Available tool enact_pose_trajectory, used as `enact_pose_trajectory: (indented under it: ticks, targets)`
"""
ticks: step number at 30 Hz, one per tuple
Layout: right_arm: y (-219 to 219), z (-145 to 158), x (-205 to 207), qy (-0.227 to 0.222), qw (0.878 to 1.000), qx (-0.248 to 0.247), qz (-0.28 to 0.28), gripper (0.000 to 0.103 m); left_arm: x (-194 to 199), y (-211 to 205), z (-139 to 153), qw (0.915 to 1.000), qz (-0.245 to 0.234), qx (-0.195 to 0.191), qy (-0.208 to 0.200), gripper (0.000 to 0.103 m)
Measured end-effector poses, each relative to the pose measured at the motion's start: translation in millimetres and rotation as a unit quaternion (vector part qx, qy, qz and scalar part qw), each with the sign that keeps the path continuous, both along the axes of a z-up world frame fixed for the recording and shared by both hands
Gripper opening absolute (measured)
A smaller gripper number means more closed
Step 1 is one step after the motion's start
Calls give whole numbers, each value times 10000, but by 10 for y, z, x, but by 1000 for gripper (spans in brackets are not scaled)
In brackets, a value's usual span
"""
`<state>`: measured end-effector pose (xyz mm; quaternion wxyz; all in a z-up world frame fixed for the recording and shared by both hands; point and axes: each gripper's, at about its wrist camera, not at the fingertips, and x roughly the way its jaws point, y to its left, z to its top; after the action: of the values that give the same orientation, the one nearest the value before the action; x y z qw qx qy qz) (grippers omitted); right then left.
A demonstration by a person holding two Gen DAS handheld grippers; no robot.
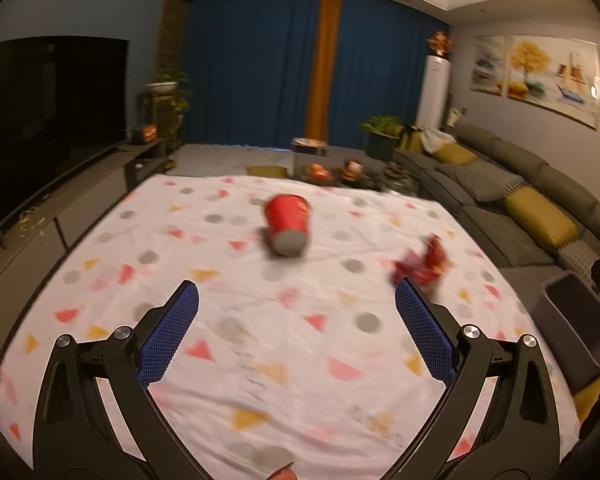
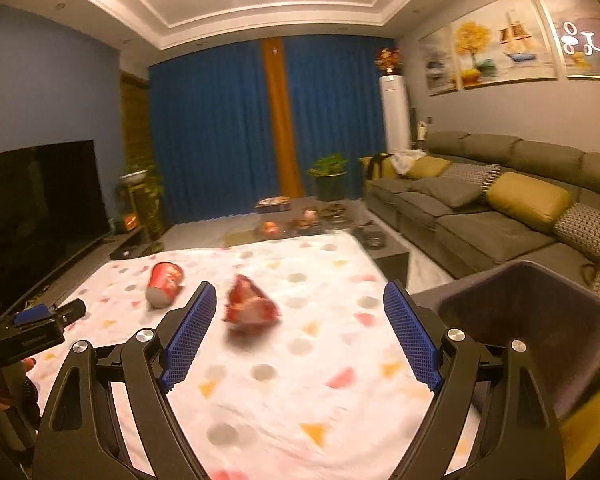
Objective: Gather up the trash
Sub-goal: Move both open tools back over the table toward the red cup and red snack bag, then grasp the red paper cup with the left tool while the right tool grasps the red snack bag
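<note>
Red trash lies ahead of both my tongs: the tipped cup (image 1: 288, 224) beyond my left gripper (image 1: 296, 304), the crumpled wrapper (image 2: 250, 306) just past my right gripper (image 2: 300, 304). Both grippers gape empty, ready to grab; the bin (image 2: 540, 280) waits right of them.

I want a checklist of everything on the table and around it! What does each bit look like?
Surface: table under a white cloth with coloured dots and triangles.
Job's things: red cup lying on its side; crumpled red wrapper lying apart from it; grey bin beside the table, open-topped.
Clutter: nothing seen on the cloth besides these.
Grippers: left gripper open, empty; right gripper open, empty, the wrapper ahead of it.
Cables: some tangled wires on the TV stand, blurry.
Surroundings: TV, blue curtains, sofa with cushions, plants, low table with small items.
</note>
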<state>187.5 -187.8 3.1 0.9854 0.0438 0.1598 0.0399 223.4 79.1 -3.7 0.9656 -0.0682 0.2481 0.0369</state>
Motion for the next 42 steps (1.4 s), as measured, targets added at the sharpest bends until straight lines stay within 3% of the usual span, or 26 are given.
enact_pose_trajectory:
  ticks: [6, 16, 23, 27, 33, 38, 42]
  targets:
    - [414, -163, 557, 292, 9992, -199, 161, 83, 279, 290, 3, 9994, 333, -101, -82, 97]
    - [619, -599, 1314, 946, 9953, -156, 153, 83, 1010, 297, -274, 9996, 222, -133, 91, 97]
    - [771, -822, 1621, 1341, 9900, -341, 280, 72, 1477, 293, -482, 9991, 174, -279, 264, 97]
    - [865, -921, 1739, 1517, 9863, -523, 378, 54, 1736, 255, -609, 9984, 197, -241, 468, 97]
    - [856, -971, 1791, 1553, 9846, -659, 463, 37, 2025, 210, -768, 9966, 195, -276, 751, 97]
    - [715, -920, 1760, 1418, 9881, -539, 266, 34, 2219, 178, -837, 9951, 142, -288, 932, 92]
    - [638, -851, 1705, 1315, 9901, -449, 213, 34, 2376, 187, -893, 9929, 92, -350, 1131, 78]
